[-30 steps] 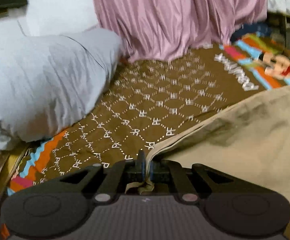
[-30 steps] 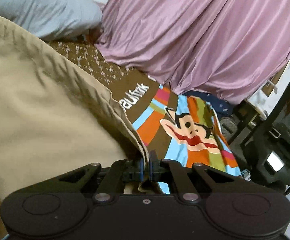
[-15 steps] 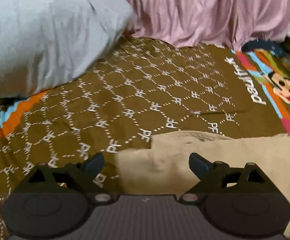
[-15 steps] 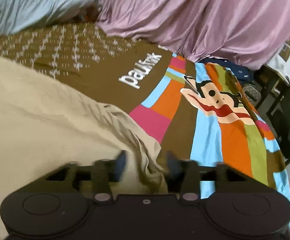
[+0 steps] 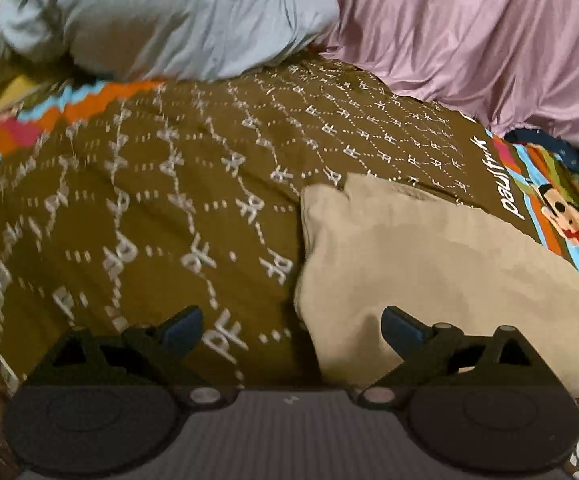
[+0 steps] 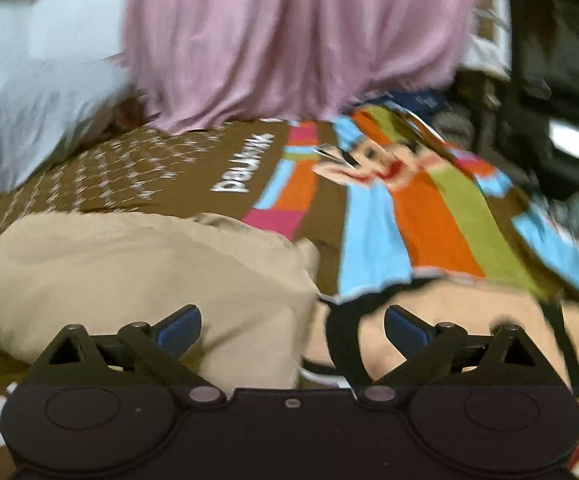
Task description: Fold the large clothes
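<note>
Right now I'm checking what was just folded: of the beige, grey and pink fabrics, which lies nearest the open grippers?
The beige garment, lying folded on the patterned bedspread just ahead of both grippers; the grey pillow and pink curtain sit far behind.

One of nearly everything on my bed, and two grippers in my hands.

I count one tan folded cloth garment (image 5: 429, 264), seen from both cameras (image 6: 137, 276); one brown printed bedsheet with white lattice marks and bright stripes (image 5: 149, 216), carrying one cartoon monkey face (image 6: 373, 164) and one white line of lettering (image 6: 245, 164); one pale grey-blue pillow (image 5: 161, 16); one pink satin curtain hanging in folds (image 5: 481, 36). My tools are two: one left gripper (image 5: 291, 322) and one right gripper (image 6: 292, 322), each with two blue-tipped fingers (image 5: 181, 322) spread apart, so four fingers in all. The dark objects at the right wrist view's far right edge are too blurred to count.
</note>
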`<state>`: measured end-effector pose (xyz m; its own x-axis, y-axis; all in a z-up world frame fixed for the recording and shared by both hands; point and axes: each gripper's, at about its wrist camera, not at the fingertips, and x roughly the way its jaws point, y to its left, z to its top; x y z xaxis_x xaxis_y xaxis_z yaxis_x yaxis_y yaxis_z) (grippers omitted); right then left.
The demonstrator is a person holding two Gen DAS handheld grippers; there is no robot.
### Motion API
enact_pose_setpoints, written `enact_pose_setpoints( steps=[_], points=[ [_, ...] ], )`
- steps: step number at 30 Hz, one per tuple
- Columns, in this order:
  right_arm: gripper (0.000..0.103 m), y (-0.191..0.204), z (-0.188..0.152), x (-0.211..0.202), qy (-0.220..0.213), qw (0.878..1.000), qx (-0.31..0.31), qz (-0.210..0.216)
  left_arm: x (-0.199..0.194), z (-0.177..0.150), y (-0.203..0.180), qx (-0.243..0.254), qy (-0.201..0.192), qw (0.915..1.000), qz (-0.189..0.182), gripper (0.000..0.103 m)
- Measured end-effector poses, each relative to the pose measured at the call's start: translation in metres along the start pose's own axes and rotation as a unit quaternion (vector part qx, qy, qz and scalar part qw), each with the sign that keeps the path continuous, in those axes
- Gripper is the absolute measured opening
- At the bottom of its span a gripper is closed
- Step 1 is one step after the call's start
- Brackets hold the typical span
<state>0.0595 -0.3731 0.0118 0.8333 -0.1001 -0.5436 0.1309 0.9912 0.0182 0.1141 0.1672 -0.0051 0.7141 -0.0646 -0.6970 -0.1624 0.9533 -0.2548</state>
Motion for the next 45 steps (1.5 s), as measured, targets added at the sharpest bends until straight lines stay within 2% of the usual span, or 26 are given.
enact_pose_setpoints(
  steps=[2,4,6,9,15,18,21,23,27,29,32,35,37,40,42,45],
  points=[
    [0.098,-0.007,-0.005,0.003,-0.002,0.999,0.044,-0.017,0.003,-0.008,-0.003,-0.001,-0.012,0.9999,-0.002,0.098],
    [0.098,-0.011,-0.010,0.009,-0.009,0.997,0.063,-0.037,0.009,-0.013,-0.008,0.006,-0.018,0.9998,0.007,0.098],
    [0.098,-0.008,-0.021,0.018,-0.002,0.996,0.051,-0.067,0.016,-0.016,-0.016,0.028,-0.012,0.9991,0.028,0.099],
    [0.100,-0.002,-0.045,0.030,-0.004,0.996,0.024,-0.082,0.021,-0.019,-0.023,0.062,-0.022,0.9966,0.049,0.103],
    [0.101,0.002,-0.049,0.026,-0.028,0.995,0.018,-0.093,0.023,-0.018,-0.012,0.019,-0.007,0.9993,0.032,0.102],
    [0.101,0.018,-0.040,0.011,-0.066,0.992,-0.010,-0.105,0.012,-0.018,-0.009,0.002,-0.034,0.9988,0.034,0.102],
    [0.102,0.050,-0.020,-0.002,-0.107,0.990,-0.046,-0.074,-0.003,-0.017,-0.021,0.016,-0.091,0.9953,0.029,0.102],
    [0.102,0.077,-0.003,0.002,-0.114,0.990,-0.073,-0.041,-0.007,-0.011,-0.038,0.030,-0.123,0.9917,0.022,0.102],
    [0.102,0.127,0.032,0.038,-0.088,0.991,-0.096,0.034,0.002,0.012,-0.085,0.070,-0.145,0.9869,-0.013,0.103],
    [0.102,0.149,0.048,0.060,-0.076,0.990,-0.107,0.046,0.013,0.025,-0.111,0.089,-0.155,0.9836,-0.025,0.103],
    [0.102,0.175,0.059,0.090,-0.052,0.987,-0.150,0.030,0.046,0.037,-0.146,0.114,-0.129,0.9845,-0.032,0.103],
    [0.102,0.190,0.048,0.120,0.001,0.981,-0.193,0.030,0.078,0.025,-0.159,0.140,-0.097,0.9849,-0.033,0.101],
    [0.102,0.189,0.036,0.127,0.005,0.982,-0.185,0.034,0.094,0.016,-0.159,0.150,-0.067,0.9860,-0.029,0.099],
    [0.102,0.178,0.013,0.131,0.006,0.988,-0.144,0.048,0.109,0.014,-0.154,0.141,-0.029,0.9892,-0.030,0.102],
    [0.102,0.178,0.005,0.134,0.003,0.989,-0.141,0.046,0.115,0.010,-0.151,0.133,-0.023,0.9906,-0.027,0.103],
    [0.102,0.182,0.003,0.139,0.014,0.988,-0.145,0.043,0.126,0.004,-0.155,0.149,-0.019,0.9886,-0.012,0.103]
  ],
)
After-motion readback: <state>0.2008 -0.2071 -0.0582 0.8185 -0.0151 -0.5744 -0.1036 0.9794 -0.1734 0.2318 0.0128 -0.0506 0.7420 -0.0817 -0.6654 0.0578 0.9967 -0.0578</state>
